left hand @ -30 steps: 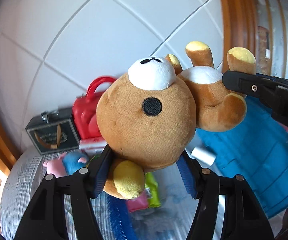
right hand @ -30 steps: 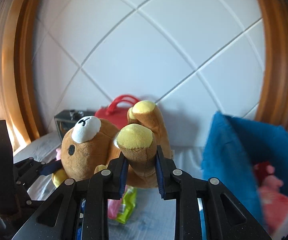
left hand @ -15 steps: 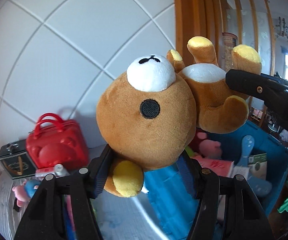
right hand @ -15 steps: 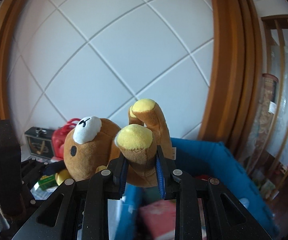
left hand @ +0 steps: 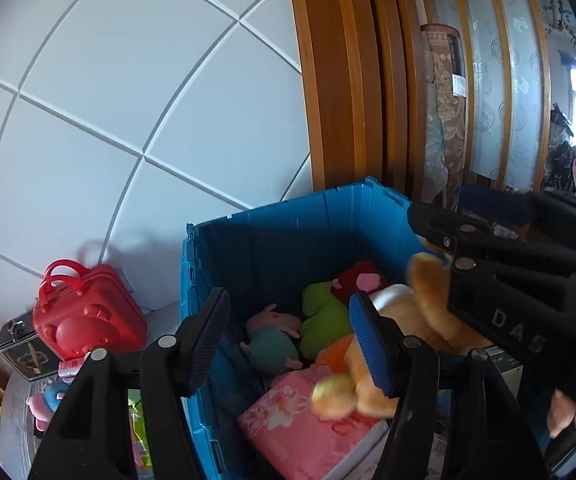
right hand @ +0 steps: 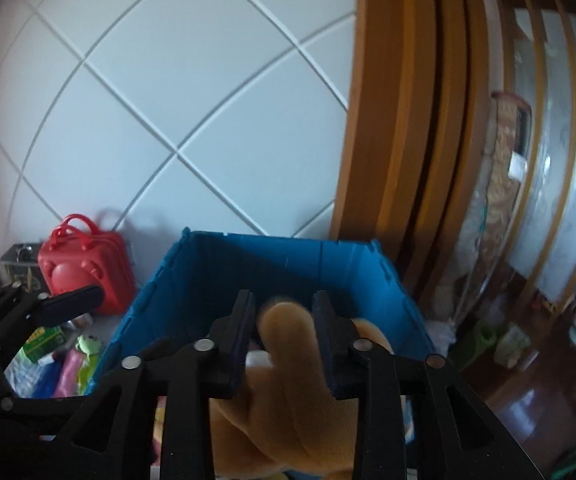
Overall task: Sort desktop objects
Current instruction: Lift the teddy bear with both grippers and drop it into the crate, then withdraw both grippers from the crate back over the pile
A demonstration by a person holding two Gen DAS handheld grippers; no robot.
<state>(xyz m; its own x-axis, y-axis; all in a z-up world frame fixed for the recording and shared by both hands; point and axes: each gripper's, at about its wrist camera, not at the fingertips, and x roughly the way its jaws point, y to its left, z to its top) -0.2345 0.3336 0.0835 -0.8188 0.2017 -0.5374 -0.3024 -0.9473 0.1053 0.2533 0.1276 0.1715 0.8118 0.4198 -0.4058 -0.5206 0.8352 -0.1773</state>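
Now both grippers hang over the blue bin [left hand: 288,240], which stands against the white tiled wall [left hand: 108,100] with a wooden frame [left hand: 336,80] right behind its far corner. Inside, the bin is crowded: a green toy [left hand: 324,320], a small teal and pink toy [left hand: 276,340], a red toy [left hand: 360,280] and a pink box [left hand: 288,432] fill the bottom, so little bare room shows between its walls. To the left of the bin, on the surface [left hand: 12,432], a red case [left hand: 88,316] sits by the wall with a dark box [left hand: 24,352] beside it, and small things lie near the bin's left wall. The left gripper [left hand: 288,336] has its jaws wide apart with nothing between them. The bear [left hand: 412,320] is blurred and lies in the bin on top of the other toys, past the left gripper's right finger. The right gripper [right hand: 284,332] has jaws that have just been opening, and the bear's leg [right hand: 288,340] sits between them. The gap looks small, and I cannot tell if the pads touch the leg.
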